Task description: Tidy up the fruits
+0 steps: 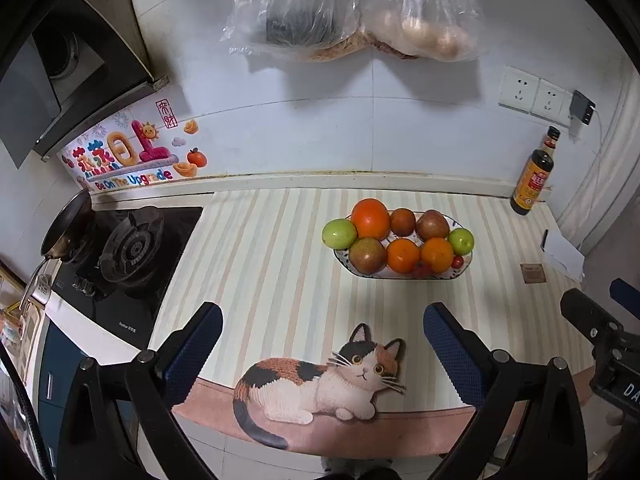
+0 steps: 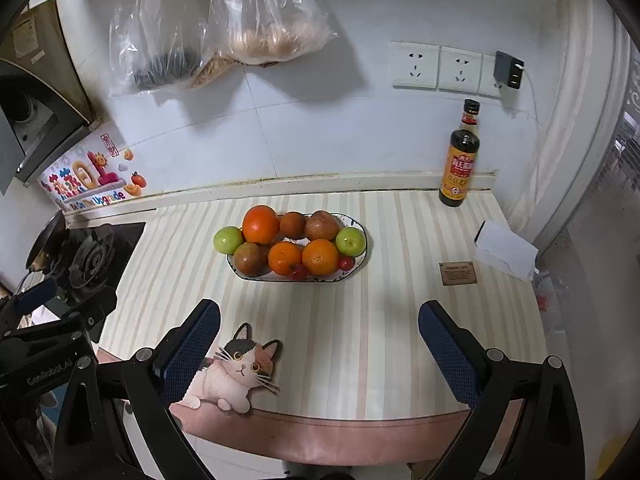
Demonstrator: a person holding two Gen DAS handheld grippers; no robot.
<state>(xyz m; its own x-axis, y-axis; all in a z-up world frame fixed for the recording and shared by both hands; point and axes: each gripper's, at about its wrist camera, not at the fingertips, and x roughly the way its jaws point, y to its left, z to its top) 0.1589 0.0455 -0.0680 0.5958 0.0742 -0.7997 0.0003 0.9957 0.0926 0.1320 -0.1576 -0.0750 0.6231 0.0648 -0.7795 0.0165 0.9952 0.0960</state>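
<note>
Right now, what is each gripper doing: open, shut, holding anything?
Left gripper: open, holding nothing, short of the fruit plate.
Right gripper: open, holding nothing.

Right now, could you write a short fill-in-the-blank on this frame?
1. All the fruit sits on one oval ____.
2. Both the left gripper and right gripper have their jaws ____.
3. The dark sauce bottle stands against the ____.
4. The mat shows a printed ____.

Answers: plate, open, wall, cat
</note>
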